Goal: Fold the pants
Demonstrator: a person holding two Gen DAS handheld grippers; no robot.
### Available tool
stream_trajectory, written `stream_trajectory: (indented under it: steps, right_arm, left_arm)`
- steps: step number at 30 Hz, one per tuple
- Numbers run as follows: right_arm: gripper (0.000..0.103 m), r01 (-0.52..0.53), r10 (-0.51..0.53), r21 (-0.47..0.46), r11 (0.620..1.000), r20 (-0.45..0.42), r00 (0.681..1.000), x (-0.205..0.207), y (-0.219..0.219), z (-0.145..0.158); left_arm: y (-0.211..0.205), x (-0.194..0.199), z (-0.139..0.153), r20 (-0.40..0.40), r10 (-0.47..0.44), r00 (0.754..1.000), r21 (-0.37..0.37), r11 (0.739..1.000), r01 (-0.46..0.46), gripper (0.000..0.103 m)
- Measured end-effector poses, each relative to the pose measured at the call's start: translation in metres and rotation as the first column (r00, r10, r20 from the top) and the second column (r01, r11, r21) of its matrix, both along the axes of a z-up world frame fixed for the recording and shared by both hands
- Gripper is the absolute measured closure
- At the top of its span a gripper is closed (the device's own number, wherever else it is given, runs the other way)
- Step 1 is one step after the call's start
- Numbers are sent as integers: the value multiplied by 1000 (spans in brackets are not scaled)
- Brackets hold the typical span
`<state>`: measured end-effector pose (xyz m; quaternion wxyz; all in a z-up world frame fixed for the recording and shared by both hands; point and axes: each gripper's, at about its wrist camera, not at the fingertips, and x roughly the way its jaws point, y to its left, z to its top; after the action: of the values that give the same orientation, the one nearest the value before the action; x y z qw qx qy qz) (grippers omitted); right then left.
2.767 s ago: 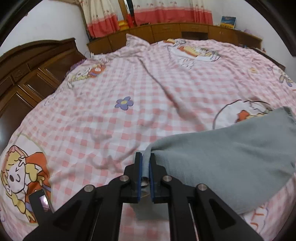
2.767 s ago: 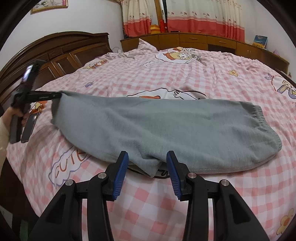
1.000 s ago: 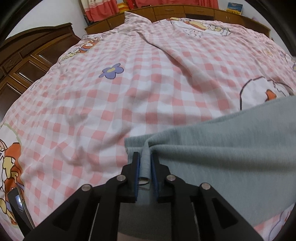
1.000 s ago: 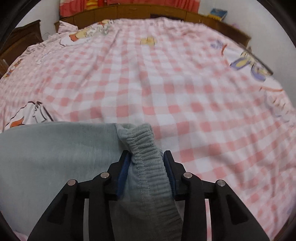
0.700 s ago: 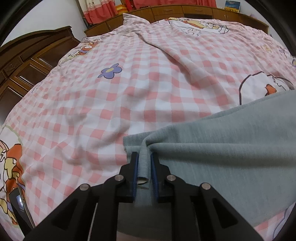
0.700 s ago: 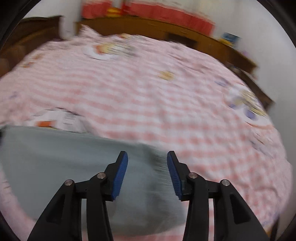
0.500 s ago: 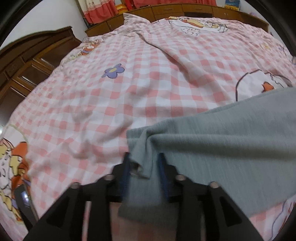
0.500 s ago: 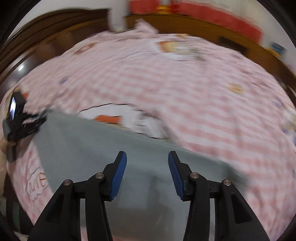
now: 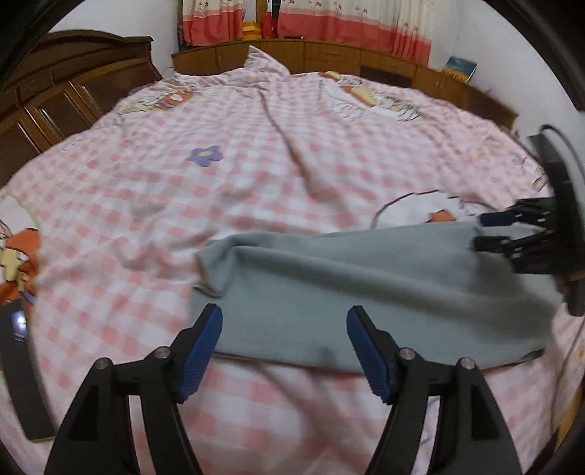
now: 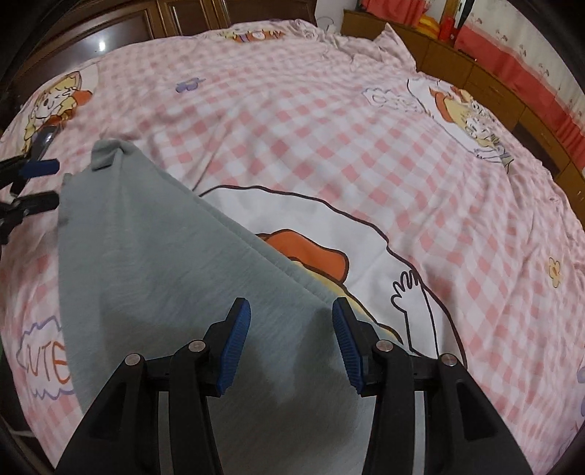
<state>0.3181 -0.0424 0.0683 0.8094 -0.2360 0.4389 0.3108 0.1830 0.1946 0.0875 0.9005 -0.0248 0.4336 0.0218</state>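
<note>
Left claw [image 9: 284, 347]: mine, spread wide, its jaws having just been opening; nothing pinched, the blue pads hang above the near edge of the pants.
Right claw [image 10: 291, 341]: mine too, jaws apart with a clear gap, pads pressing on nothing; grey cloth lies below the gap.
Pants [image 9: 365, 292]: grey, lying folded flat on the bed, a long band along the near edge; nobody grips them.
Hem [image 9: 208, 263]: one corner curls up slightly just beyond my left claw.
Fold edge [image 10: 226, 223]: a straight crease running diagonally away from my right claw in its own view, with a cartoon print [image 10: 307, 252] just beside it.
Claws seen crosswise: from the left view my right claw [image 9: 491, 230] sits at the far right end of the pants, its tips at the cloth edge; from the right view my left claw [image 10: 38, 184] shows at the left rim, just beside the pants.
Bed [image 9: 256, 153]: pink and white checked cover, rumpled, with a purple flower [image 9: 205, 155] well beyond the pants.
Behind the bed: dark wooden cabinets [image 9: 65, 106] and red-trimmed curtains [image 9: 351, 25].
</note>
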Motion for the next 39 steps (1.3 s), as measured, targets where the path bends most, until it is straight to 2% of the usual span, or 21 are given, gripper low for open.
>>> stream_trajectory:
  steps: [5,7,13,15,18,19,20,22,25,27,31,36,39]
  right_arm:
    - [61,-30,30,-10,999,-46,999,5,1,-10]
    - [61,-47,46,-28,998,-45,998,6,3,-15]
    - [61,-84,83,-54,995,-18,996,8,10,-18]
    - [68,-99,98,-52,994,-24,995,6,11,-21]
    - [85,-115,114,-48,992,-24,993,2,11,-20]
    - [95,-111,110,-57,992,-18,994,2,10,-20]
    - [101,-102,102,-65,993,-8,995,3,10,-20]
    - [101,-83,84,-49,995,23,996,2,8,-15]
    - [102,-20,16,29,999,113,994,-1,0,4]
    - [102,42,-48,71,997,94,994,9,-7,7]
    - [102,73,-72,-16,997,99,993,19,-1,-14]
    - [102,100,-95,-51,994,91,991,21,3,-37]
    - [102,113,-103,-87,990,113,988,20,8,-44]
  left_arm:
    - [-17,9,-22,-43,-4,999,-29,1000,3,29]
    - [-22,8,-30,-50,-7,999,-51,999,4,29]
    - [-25,7,-45,-55,8,998,-34,999,-10,28]
    - [-22,7,-46,-50,18,999,-56,998,-21,28]
    - [-18,7,-49,-43,26,999,-79,996,-29,28]
    - [-18,8,-50,-43,29,999,-81,996,-33,27]
    - [-18,8,-51,-43,36,998,-84,996,-39,27]
    - [-21,7,-52,-35,36,999,-69,997,-39,27]
    - [-23,4,-53,-17,25,1000,-46,999,-26,27]
    - [-23,4,-55,-12,22,1000,-46,999,-23,26]
    - [-21,3,-55,-8,26,1000,-57,998,-27,26]
    - [-16,-6,-49,-2,29,1000,-59,998,-29,26]
    - [-4,-15,-42,0,67,998,-55,996,-67,26]
